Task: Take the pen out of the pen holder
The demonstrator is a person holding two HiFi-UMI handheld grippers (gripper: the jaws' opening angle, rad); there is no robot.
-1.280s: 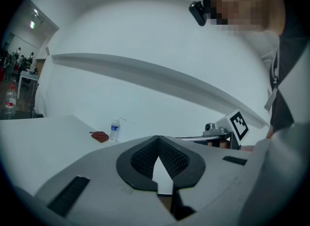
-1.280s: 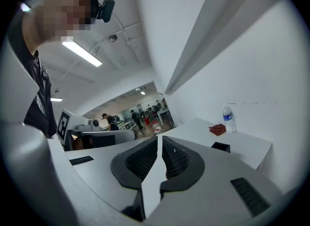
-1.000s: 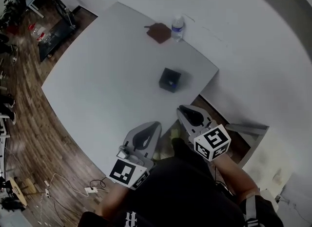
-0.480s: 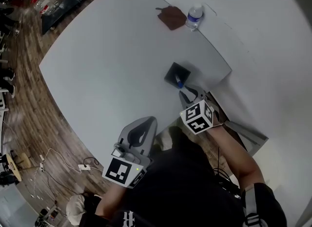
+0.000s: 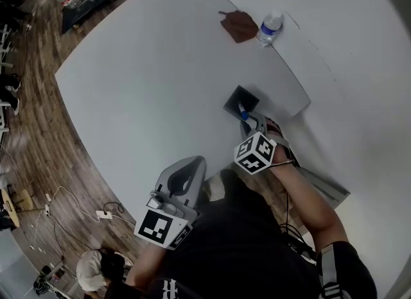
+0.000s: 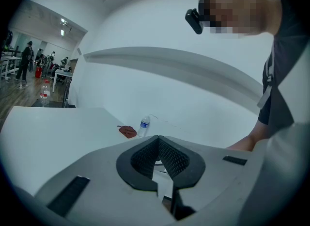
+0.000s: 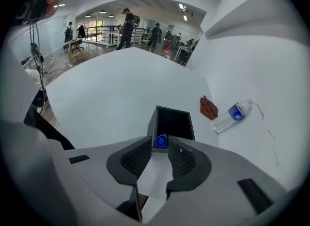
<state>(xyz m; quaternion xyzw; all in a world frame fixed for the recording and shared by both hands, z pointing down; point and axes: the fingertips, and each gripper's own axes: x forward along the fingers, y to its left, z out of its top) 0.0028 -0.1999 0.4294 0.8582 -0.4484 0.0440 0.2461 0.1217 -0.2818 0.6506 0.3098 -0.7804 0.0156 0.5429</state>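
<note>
One pen (image 7: 161, 141) in pen holder (image 7: 173, 121), between spread jaws, right tool (image 7: 160, 142)

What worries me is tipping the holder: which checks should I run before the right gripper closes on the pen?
1. Right gripper jaws apart: ok.
2. Pen lined up with the gap between the jaw tips: ok, its blue cap sits centred there.
3. Jaws far enough forward to flank the pen: cannot tell.
4. Pen holder upright on the table: ok.
5. Left gripper steadying the holder: not ok; it is shut and held well back from it.
6. Water bottle and brown cloth clear of the lift: ok, both lie beyond the holder.
</note>
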